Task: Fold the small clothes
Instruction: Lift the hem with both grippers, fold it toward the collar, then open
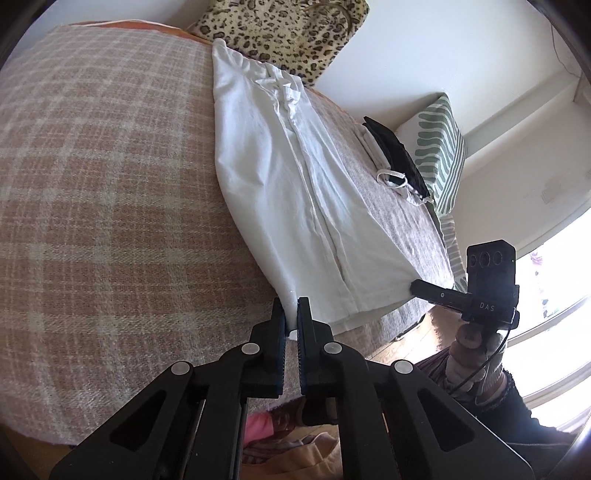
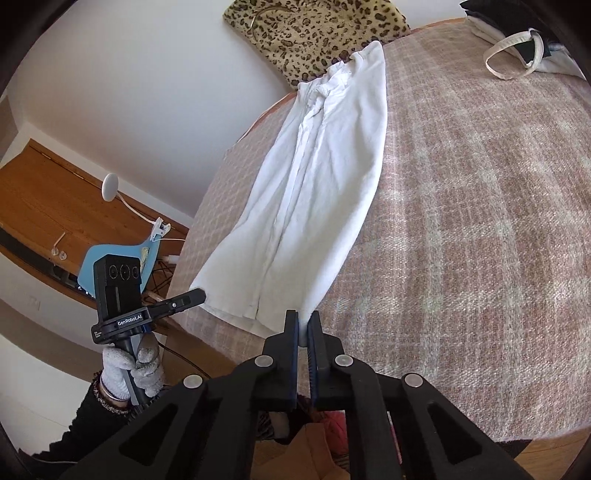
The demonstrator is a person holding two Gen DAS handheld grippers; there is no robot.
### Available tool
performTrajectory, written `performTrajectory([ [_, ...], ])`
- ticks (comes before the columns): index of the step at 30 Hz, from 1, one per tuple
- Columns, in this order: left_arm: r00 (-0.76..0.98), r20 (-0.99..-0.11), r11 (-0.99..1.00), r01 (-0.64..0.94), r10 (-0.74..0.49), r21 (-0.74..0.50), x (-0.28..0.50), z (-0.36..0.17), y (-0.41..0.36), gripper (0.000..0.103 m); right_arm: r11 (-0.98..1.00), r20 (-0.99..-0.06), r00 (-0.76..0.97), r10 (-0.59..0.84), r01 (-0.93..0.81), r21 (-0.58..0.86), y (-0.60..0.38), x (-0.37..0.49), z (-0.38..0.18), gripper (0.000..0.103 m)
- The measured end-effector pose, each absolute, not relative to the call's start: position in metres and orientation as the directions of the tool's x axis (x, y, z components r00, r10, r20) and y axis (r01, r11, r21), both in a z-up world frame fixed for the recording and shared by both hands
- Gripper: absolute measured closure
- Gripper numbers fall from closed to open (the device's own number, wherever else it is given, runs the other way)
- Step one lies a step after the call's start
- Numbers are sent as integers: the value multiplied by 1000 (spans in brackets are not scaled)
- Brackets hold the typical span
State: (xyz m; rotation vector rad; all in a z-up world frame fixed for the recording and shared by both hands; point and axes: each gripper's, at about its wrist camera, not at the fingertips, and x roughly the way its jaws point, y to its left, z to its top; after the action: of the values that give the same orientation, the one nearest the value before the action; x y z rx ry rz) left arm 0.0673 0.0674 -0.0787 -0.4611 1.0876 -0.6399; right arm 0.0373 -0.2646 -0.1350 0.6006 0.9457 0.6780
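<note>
A white garment (image 1: 288, 177) lies stretched out lengthwise on a pink plaid blanket (image 1: 110, 184). Its waistband is at the far end and its hem is at the near edge. My left gripper (image 1: 291, 314) is shut on the hem's near left corner, with white cloth pinched between the pads. The right wrist view shows the same garment (image 2: 317, 177), and my right gripper (image 2: 304, 319) is shut on the hem's other near corner. Each view also shows the opposite gripper side-on at its corner: the right one (image 1: 415, 285) and the left one (image 2: 201, 294), both held by gloved hands.
A leopard-print bag (image 1: 288, 33) rests against the wall beyond the waistband. A small stack of black and white folded clothes (image 1: 391, 158) sits at the blanket's right, beside a green striped cushion (image 1: 439, 147). A wooden desk (image 2: 37, 199) stands left of the bed.
</note>
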Motion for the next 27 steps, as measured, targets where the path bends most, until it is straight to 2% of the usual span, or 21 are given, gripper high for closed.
performTrajectory([
  [13, 393, -586, 694, 240, -709, -679, 100, -41, 81, 99, 592, -451, 454, 768, -238, 770, -283, 70, -104, 101],
  [21, 427, -578, 698, 207, -695, -685, 155, -38, 74, 99, 615, -470, 488, 736, -189, 766, -289, 120, -96, 101],
  [27, 425, -607, 717, 165, -671, -677, 187, -55, 76, 99, 631, -500, 485, 718, -149, 761, -290, 156, -104, 101],
])
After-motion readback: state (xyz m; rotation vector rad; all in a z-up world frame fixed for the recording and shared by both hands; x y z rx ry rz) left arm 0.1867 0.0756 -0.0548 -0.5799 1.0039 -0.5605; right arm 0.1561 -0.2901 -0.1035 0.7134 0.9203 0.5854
